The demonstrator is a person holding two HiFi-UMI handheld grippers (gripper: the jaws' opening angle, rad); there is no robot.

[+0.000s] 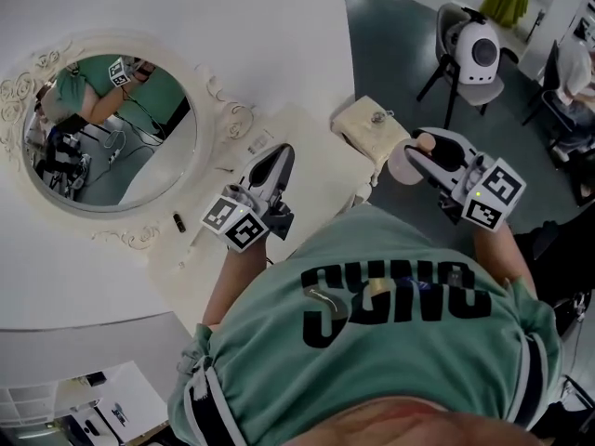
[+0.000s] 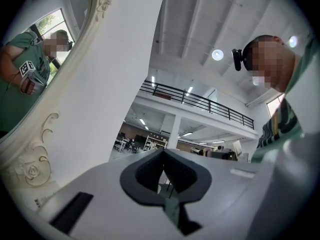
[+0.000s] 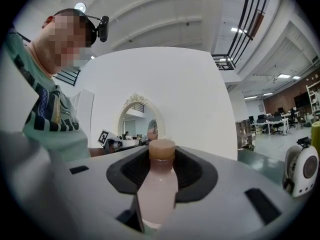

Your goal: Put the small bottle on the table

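Observation:
My right gripper (image 1: 423, 153) is shut on the small bottle (image 1: 405, 163), out past the right end of the cream dressing table (image 1: 311, 179). In the right gripper view the bottle (image 3: 157, 186) stands upright between the dark pads, pale pink with a tan cap, and my right gripper (image 3: 162, 159) points toward the oval mirror (image 3: 140, 116). My left gripper (image 1: 280, 159) hovers over the table near the mirror (image 1: 112, 133), its jaws together with nothing between them. The left gripper view shows my left gripper (image 2: 163, 155) aimed up along the white wall.
A cream box with a round knob (image 1: 371, 123) sits at the table's right end, close to the bottle. A small dark object (image 1: 178, 221) lies under the mirror frame. A white rounded machine on a stand (image 1: 479, 54) is on the green floor to the right.

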